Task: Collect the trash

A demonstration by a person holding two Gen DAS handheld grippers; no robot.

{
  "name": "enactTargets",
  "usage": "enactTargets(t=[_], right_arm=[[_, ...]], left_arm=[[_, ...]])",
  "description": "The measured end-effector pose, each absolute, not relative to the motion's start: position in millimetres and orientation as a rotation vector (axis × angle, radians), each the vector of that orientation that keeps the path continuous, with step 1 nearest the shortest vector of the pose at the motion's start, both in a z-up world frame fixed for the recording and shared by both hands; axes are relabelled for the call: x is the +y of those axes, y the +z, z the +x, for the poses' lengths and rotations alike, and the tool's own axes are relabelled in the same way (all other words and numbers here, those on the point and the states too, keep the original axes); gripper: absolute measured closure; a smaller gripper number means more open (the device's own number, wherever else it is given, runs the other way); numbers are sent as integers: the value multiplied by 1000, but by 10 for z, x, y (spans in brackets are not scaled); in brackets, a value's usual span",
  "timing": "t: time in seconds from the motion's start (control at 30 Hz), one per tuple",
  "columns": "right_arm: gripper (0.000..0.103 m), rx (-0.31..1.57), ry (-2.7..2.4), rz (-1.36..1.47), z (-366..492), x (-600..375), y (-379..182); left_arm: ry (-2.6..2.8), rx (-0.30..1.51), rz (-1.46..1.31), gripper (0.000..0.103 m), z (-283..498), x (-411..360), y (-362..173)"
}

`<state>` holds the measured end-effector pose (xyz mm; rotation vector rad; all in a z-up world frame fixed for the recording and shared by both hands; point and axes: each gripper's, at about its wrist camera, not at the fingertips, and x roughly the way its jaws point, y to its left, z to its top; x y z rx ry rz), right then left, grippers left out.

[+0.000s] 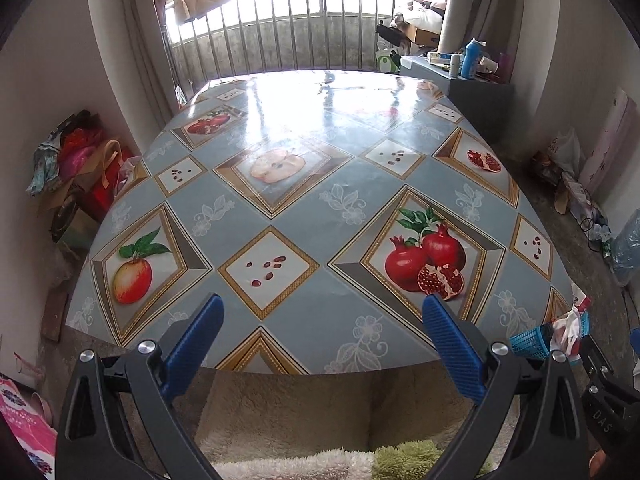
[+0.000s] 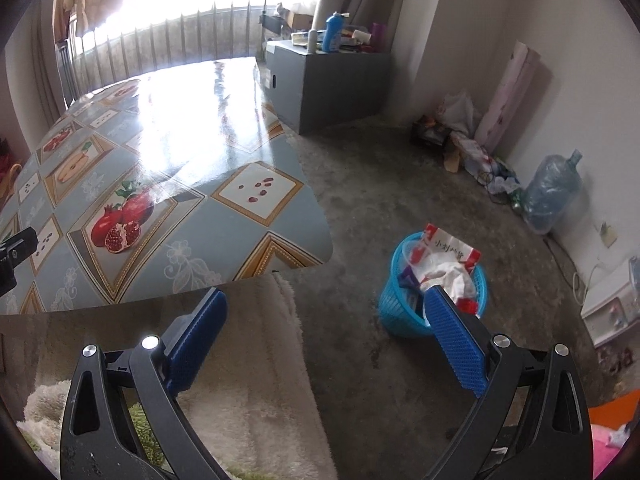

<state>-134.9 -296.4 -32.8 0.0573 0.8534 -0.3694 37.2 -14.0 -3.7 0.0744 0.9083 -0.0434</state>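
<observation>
A blue mesh trash basket (image 2: 394, 312) stands on the concrete floor to the right of the table. It holds white crumpled paper (image 2: 450, 274), a red-and-white packet (image 2: 448, 246) and other wrappers. It also shows at the right edge of the left wrist view (image 1: 528, 342). My right gripper (image 2: 324, 312) is open and empty, above and in front of the basket, its right finger over the basket's rim. My left gripper (image 1: 322, 312) is open and empty over the near edge of the table (image 1: 280, 208), which has a fruit-print cloth. No trash shows on the table.
A grey cabinet (image 2: 328, 80) with bottles stands past the table's far right corner. Clutter and a water jug (image 2: 552, 192) line the right wall. Bags and boxes (image 1: 80, 168) sit left of the table. A fluffy blanket (image 2: 248, 360) lies below the grippers.
</observation>
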Motion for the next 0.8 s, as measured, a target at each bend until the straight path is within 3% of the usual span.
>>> enactTargets(t=[0.8], right_arm=[[8,846,-386,56,-1391,-2985,-267]], left_arm=[[-87,933,92,6,338,-242,-88]])
